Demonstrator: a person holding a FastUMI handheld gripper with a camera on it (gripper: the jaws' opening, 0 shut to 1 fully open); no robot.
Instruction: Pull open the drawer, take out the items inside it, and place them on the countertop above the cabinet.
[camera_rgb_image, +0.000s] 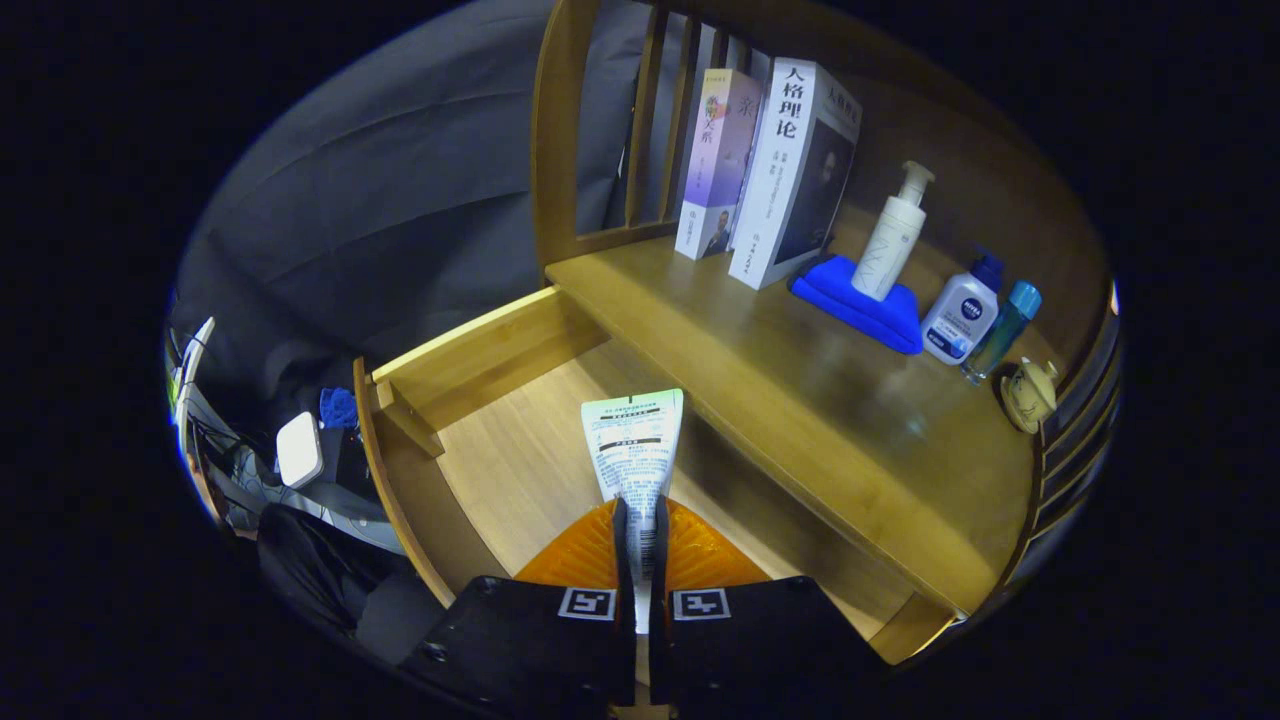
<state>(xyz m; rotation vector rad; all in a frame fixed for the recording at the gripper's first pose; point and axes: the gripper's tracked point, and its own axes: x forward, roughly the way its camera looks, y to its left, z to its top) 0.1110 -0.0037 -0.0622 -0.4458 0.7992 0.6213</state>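
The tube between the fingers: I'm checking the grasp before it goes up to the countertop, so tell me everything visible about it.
The tube is a flat, soft-looking squeeze tube, white with a green band at its crimped end and dark printed text on its face. The gripper is shut on it: both fingers press its narrower lower part, and the wide crimped end points ahead beyond them. It is held above the open drawer, just short of the countertop edge. Its cap end is hidden between the fingers.

Glossy wooden countertop (800, 400), matt wooden drawer (500, 450), cloth towel (860, 305)
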